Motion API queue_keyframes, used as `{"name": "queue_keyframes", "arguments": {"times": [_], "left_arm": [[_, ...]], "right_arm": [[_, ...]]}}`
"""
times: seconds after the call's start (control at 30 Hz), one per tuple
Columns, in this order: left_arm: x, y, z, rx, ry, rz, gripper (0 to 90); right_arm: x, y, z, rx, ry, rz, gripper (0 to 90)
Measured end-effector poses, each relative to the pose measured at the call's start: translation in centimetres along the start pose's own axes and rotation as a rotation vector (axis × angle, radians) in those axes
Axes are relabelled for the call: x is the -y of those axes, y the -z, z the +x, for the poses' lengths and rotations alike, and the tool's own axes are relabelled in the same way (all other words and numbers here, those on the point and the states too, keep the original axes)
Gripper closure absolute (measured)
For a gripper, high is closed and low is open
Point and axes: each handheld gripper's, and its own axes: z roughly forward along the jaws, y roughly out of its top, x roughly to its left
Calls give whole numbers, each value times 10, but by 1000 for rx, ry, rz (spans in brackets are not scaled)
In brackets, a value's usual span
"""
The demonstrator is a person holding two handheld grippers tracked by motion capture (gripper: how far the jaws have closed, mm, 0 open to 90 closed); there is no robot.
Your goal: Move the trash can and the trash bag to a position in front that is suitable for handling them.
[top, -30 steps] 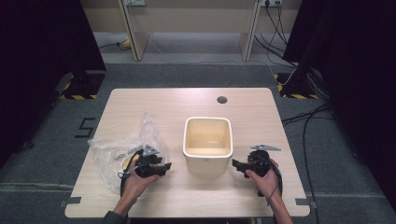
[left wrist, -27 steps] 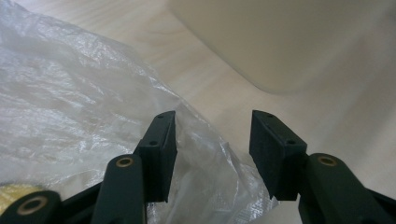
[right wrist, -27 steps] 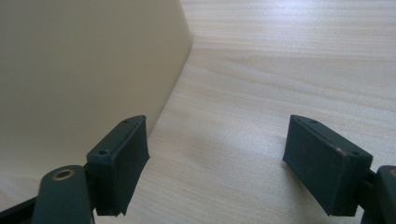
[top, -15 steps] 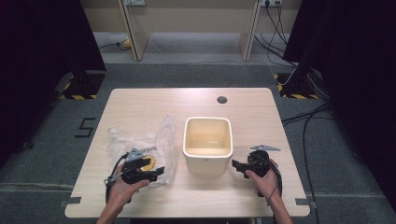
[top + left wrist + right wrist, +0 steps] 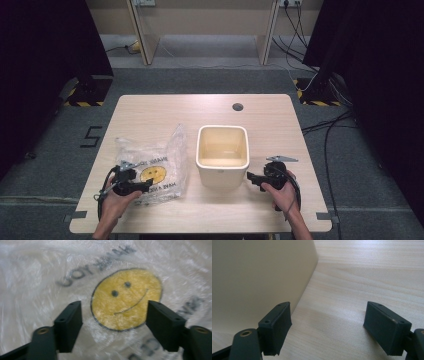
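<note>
**Bag released and lying flat**

The left gripper (image 5: 148, 185) is hovering over the plastic bag (image 5: 152, 167), its jaws having just been opening, nothing pinched. The bag, bunched a second ago, is lying spread left of the bin (image 5: 223, 154). The right gripper (image 5: 250, 177) is waiting open beside the bin, so lining it comes next.

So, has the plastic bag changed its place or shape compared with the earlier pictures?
Yes. The plastic bag was bunched up earlier; it now lies flatter, spread toward the table's left edge, while its right side stays near the cream bin.
</note>
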Motion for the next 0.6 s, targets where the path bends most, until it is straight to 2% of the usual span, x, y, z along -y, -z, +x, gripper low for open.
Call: {"name": "queue_keyframes", "arguments": {"times": [0.07, 0.1, 0.13, 0.17, 0.2, 0.33, 0.4, 0.47, 0.5, 0.53, 0.57, 0.6], "left_arm": [[-6, -9, 10, 27, -33, 5, 291], [-14, -16, 18, 6, -65, 7, 303], [-17, -20, 21, 21, -71, -1, 295], [-17, -20, 21, 21, -71, -1, 297], [-25, -24, 26, 18, -78, 8, 296], [-35, -27, 25, 24, -105, -28, 296], [-41, -26, 23, 41, -111, -66, 286], [-45, -21, 18, 26, -110, -70, 263], [-46, -18, 14, 16, -92, -56, 253], [-45, -10, 5, -12, -17, -14, 237], [-44, -7, 0, -16, 10, -15, 214], [-44, -7, 0, -16, 10, -15, 209]], "right_arm": [[0, 0, -1, 0, 1, 0, 218], [0, 0, -1, -1, -1, 0, 218], [0, 0, -1, -2, -4, -1, 218], [0, 0, -1, -2, -4, -1, 218], [0, 0, -2, -1, -2, -2, 218], [0, 1, -2, 0, 1, -1, 218], [0, 1, -2, 0, -3, 0, 218], [0, 1, -3, 1, -2, 0, 218], [0, 1, -3, 1, -9, 1, 218], [0, 1, -3, 2, -8, -1, 218], [0, 1, -3, 2, -9, -1, 218], [0, 1, -3, 2, -9, -1, 218]]}}
